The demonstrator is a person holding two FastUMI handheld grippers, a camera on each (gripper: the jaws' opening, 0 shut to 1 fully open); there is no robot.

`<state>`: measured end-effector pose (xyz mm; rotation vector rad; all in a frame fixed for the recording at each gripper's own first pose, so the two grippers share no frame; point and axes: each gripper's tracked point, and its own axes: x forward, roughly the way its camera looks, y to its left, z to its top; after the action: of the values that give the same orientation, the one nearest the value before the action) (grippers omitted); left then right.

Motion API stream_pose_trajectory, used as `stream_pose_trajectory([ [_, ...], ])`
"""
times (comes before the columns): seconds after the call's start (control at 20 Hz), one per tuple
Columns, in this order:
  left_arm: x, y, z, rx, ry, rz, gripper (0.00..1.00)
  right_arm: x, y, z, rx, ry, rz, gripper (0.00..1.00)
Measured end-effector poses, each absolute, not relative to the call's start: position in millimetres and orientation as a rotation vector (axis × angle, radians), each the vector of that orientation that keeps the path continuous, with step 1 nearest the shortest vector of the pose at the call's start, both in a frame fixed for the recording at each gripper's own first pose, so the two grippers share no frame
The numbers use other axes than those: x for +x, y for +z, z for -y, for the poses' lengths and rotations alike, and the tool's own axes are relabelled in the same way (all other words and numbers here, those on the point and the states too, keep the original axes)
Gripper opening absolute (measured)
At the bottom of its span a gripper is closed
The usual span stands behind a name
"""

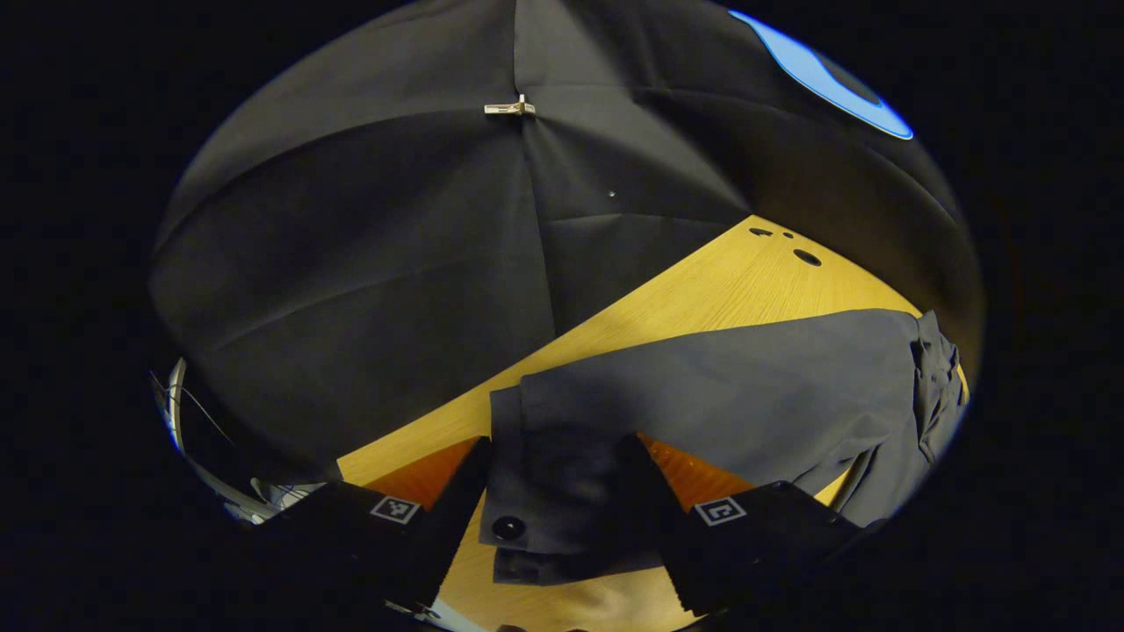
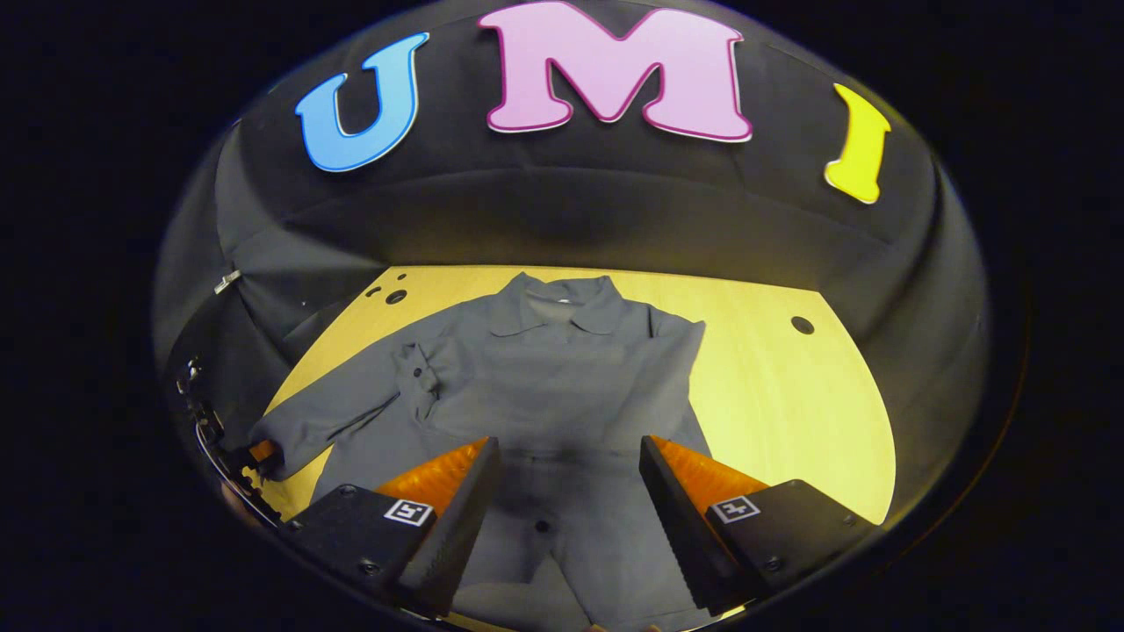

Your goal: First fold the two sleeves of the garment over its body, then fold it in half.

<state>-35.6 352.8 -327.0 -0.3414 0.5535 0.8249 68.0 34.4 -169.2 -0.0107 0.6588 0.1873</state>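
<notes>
A grey buttoned jacket (image 2: 562,386) lies flat on the yellow wooden table (image 2: 790,404), collar toward the far wall. One sleeve is folded across the chest, its cuff (image 2: 418,370) lying near the other shoulder. The other sleeve (image 2: 334,420) stretches out to the table's left edge. There my left gripper (image 1: 555,474) stands open, its fingers straddling that sleeve's buttoned cuff (image 1: 544,509); the same gripper shows small at the sleeve's end (image 2: 256,456) in the right gripper view. My right gripper (image 2: 566,491) is open over the jacket's lower front, with cloth between its fingers.
The black cloth wall (image 1: 369,263) stands close behind the table, pinned with a metal clip (image 1: 509,108). Several dark holes (image 1: 806,257) mark the table's corner. Bare wood (image 2: 790,404) lies to the right of the jacket.
</notes>
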Motion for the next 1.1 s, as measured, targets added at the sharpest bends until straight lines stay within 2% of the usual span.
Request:
stream_pose_trajectory([
  [0.05,-35.5,-328.3,-352.3,-0.346,0.821,-0.557,0.97,62.1,-167.8,-26.5,-0.009,0.173,-0.657,0.98],
  [0.1,-33.4,-328.6,-351.6,-0.349,0.811,-0.556,0.89,55.7,-167.9,-20.5,-0.006,0.16,-0.658,0.98],
  [0.15,-29.9,-328.7,-347.9,-0.342,0.797,-0.563,0.88,48.3,-168.1,-13.7,0.001,0.146,-0.659,0.98],
  [0.2,-26.3,-329.6,-346.3,-0.331,0.775,-0.567,0.82,42.3,-169.0,-7.3,0.011,0.13,-0.661,0.98],
  [0.25,-23.8,-327.8,-344.4,-0.323,0.756,-0.568,0.75,37.0,-170.0,-0.8,0.023,0.114,-0.664,0.98],
  [0.3,-21.4,-328.0,-343.0,-0.322,0.738,-0.568,0.61,30.6,-172.2,5.4,0.036,0.098,-0.668,0.98],
  [0.55,-12.8,-326.3,-336.3,-0.279,0.681,-0.56,0.13,7.8,-179.5,46.2,0.084,-0.002,-0.678,0.98],
  [0.6,-12.2,-324.8,-337.6,-0.276,0.678,-0.561,0.08,4.6,-180.2,53.3,0.095,-0.021,-0.675,0.98],
  [0.75,-8.4,-307.7,-337.0,-0.261,0.667,-0.538,0.06,-3.3,-181.7,72.9,0.116,-0.066,-0.67,0.98],
  [1.1,33.6,-220.3,-308.4,-0.2,0.569,-0.417,0.05,-16.9,-194.7,99.7,0.135,-0.103,-0.684,0.98],
])
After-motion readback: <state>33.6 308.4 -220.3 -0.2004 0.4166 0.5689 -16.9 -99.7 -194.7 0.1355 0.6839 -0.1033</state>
